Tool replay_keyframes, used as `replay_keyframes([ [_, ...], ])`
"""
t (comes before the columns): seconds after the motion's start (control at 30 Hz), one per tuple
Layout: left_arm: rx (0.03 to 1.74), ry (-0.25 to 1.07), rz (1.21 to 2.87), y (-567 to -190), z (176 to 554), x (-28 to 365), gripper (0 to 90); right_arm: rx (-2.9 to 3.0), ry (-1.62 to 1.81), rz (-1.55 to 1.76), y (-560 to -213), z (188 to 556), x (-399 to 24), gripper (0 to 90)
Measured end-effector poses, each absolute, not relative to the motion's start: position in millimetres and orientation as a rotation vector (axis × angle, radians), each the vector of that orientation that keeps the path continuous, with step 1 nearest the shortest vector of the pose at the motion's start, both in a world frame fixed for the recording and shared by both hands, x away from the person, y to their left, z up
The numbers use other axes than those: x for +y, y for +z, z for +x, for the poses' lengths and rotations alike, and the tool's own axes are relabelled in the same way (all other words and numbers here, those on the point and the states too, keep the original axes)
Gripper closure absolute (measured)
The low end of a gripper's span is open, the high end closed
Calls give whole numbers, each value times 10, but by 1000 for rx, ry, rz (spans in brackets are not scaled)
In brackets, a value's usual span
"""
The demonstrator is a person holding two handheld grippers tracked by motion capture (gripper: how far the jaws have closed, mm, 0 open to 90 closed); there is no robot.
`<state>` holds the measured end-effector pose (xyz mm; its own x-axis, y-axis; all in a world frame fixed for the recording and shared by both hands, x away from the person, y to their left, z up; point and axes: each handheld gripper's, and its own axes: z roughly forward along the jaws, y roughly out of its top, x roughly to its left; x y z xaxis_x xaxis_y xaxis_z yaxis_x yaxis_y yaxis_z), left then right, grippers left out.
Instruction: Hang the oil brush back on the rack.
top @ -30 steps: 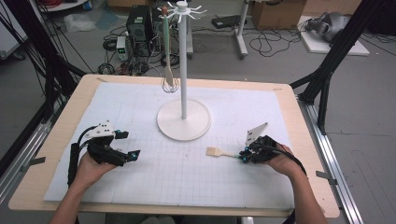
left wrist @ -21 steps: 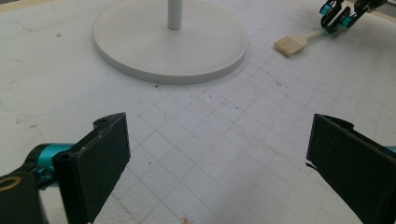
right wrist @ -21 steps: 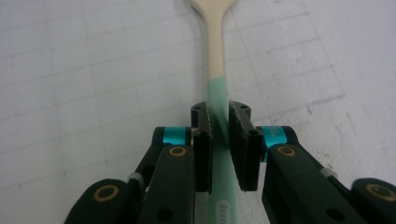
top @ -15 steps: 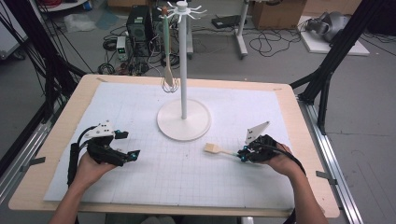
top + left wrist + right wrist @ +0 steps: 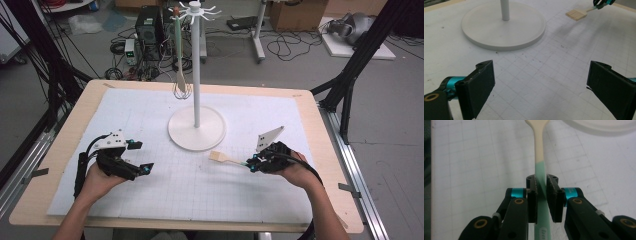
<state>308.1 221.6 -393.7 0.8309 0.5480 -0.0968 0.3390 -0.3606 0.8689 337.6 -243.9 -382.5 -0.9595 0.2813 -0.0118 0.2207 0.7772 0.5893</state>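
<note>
Right gripper view: cream-and-green brush (image 5: 541, 152).

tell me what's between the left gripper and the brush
Nothing: only bare gridded mat lies between the open left gripper and the brush held by the right gripper, as the high view shows. The stand's base sits just behind that line.

The brush (image 5: 539, 157) has its head cut off by the right gripper view's top edge.

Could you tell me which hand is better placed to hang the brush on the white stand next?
Right, probably: the right gripper is shut on the brush near the stand; the left gripper is open, holding nothing.
</note>
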Motion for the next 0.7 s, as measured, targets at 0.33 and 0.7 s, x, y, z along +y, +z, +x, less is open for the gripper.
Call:
replay_keyframes([
  [0.33, 564, 253, 2028, -3798, 3055, 2136, 155, 2894, 954, 311, -3712, 3334, -2155, 801],
  [0.7, 497, 237, 2040, -3642, 3080, 1997, 179, 2911, 969, 252, -3630, 3301, -1931, 801],
])
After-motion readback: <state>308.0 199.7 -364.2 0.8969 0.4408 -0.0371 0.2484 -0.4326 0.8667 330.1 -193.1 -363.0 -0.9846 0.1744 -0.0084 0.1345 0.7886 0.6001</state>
